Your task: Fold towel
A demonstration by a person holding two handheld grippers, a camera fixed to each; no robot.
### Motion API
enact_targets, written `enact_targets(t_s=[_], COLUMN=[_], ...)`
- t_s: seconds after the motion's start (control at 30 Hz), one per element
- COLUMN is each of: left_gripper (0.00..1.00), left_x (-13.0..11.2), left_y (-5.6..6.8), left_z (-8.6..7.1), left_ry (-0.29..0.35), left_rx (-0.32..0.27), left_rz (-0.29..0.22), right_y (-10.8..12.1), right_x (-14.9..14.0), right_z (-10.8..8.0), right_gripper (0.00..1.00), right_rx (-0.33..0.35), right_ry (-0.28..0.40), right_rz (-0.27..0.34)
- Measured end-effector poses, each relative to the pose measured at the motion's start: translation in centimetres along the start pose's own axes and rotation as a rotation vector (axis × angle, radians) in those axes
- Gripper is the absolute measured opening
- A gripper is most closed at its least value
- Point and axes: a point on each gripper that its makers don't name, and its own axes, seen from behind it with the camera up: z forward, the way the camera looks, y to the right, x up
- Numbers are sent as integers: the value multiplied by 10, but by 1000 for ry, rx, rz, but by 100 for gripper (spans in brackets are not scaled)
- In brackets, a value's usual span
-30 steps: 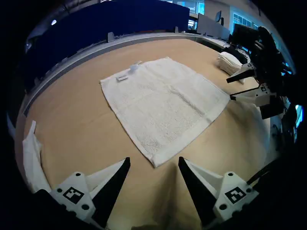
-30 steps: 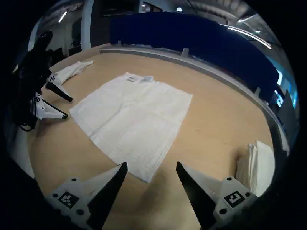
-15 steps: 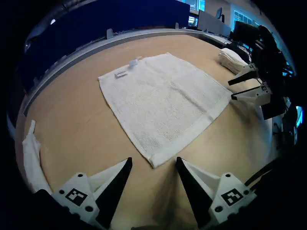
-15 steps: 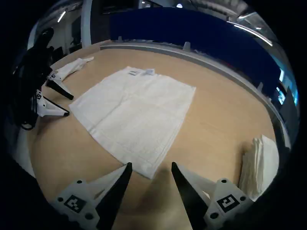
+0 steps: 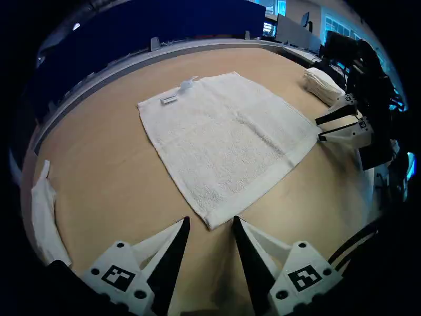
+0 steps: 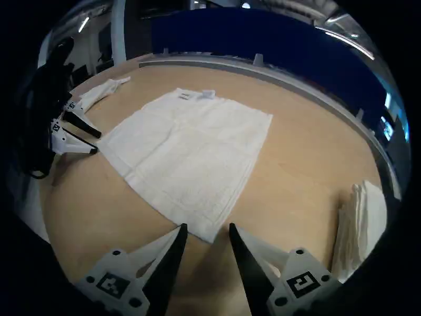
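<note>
**Corner approach: both claws narrowing on the towel's near edge**

Left gripper view. My left claw [image 5: 210, 219] has its fingers apart, but the gap is narrower than a second ago and the claw has advanced. The near corner of the towel [image 5: 226, 137] now sits just between the fingertips, not yet pinched. The towel lies flat and unfolded on the table [image 5: 100, 158], with its tags at the far corner. My right claw [image 5: 318, 130] is at the towel's other near corner, fingers apart. Its tips are touching or just beside the hem; I cannot tell which.

Right gripper view. My right claw [image 6: 207, 226] has likewise narrowed and moved forward. Its corner of the towel [image 6: 184, 152] lies at the mouth of the gap, unclamped. The left claw [image 6: 98, 144] is at the opposite corner. A stack of folded towels [image 6: 363, 221] stands well apart.

Assessment: both claws appear aligned for a simultaneous pinch. Probable next step: close on both corners, then lift and carry the near edge to the far edge.
</note>
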Motion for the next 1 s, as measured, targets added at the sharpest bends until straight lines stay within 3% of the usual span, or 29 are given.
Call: enact_targets(t_s=[0.13,0.37,0.6,0.67,0.73,1.0], left_gripper=[59,57,52,47,30,12], left_x=[0,1,1,1,2,2], left_y=[0,1,1,1,-2,-6], left_z=[0,1,2,3,3,4], left_ry=[1,-1,-4,-6,-8,-11], left_rx=[2,0,-1,0,9,25], left_rz=[-6,-12,-13,-17,-25,-22], right_y=[-2,-3,-5,-4,-4,-9], right_x=[-1,-2,0,0,-1,1], right_z=[1,0,1,1,1,2], right_gripper=[52,49,33,30,28,23], right_rx=[11,19,23,23,26,41], right_ry=[0,0,-2,-3,-4,-4], right_rz=[5,3,7,13,17,26])
